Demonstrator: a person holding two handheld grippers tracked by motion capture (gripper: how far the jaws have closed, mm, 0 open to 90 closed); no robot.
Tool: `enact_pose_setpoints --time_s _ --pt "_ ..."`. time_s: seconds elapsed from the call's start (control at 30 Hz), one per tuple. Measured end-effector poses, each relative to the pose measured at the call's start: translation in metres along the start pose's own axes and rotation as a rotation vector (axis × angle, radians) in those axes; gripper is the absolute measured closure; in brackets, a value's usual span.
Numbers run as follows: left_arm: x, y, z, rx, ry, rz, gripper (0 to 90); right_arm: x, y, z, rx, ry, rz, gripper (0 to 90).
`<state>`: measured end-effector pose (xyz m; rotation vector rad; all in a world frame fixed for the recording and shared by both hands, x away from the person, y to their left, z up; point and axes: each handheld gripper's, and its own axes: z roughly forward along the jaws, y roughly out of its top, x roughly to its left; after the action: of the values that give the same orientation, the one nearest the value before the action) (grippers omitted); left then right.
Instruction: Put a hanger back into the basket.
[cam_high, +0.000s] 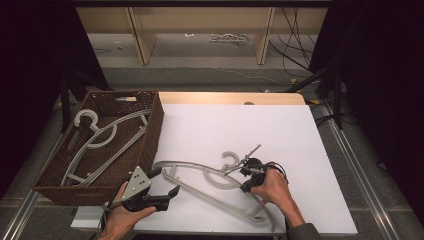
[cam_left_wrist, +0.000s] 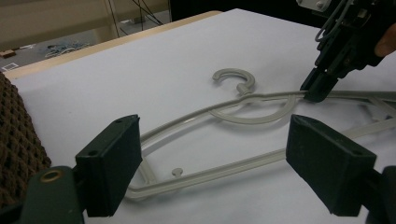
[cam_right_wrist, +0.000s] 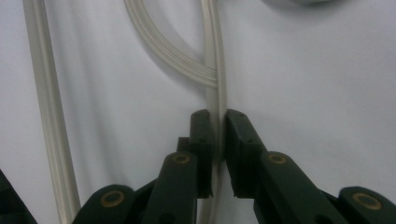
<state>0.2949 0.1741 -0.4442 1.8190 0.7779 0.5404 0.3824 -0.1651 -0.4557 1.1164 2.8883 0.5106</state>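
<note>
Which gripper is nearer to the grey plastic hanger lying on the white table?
Right. The right gripper is clamped on the grey plastic hanger at its upper arm, near the hook. The left gripper hovers open beside the hanger's left end, not touching it.

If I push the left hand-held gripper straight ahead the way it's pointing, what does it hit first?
Most likely the grey hanger on the white table: the open left hand-held gripper frames its lower bar and shoulder. Depth is unclear, so it may pass just above it.

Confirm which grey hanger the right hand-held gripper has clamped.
The grey hanger on the white table, not those in the wicker basket. The right hand-held gripper pinches its upper arm, beside the hook.
</note>
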Motion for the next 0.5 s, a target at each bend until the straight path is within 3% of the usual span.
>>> enact_pose_setpoints --time_s 0.07,0.23,0.27,0.4,0.5 --pt "0.001 0.000 0.001 0.006 0.002 0.009 18.0 0.000 -0.001 -0.001 0.002 -0.004 0.001 82.1" --pt "0.001 0.003 0.008 0.012 -0.013 0.014 18.1 -0.002 -0.007 -0.009 -0.009 -0.027 -0.066 82.1" --pt "0.000 0.003 0.010 0.015 -0.019 0.010 18.1 0.001 -0.009 -0.014 -0.026 -0.041 -0.103 82.2" --pt "-0.002 0.009 0.021 0.038 -0.040 0.052 18.7 0.005 -0.012 -0.021 -0.039 -0.054 -0.129 82.3" --pt "-0.004 0.016 0.034 0.072 -0.055 0.083 21.0 0.010 -0.013 -0.032 -0.057 -0.091 -0.181 82.5"
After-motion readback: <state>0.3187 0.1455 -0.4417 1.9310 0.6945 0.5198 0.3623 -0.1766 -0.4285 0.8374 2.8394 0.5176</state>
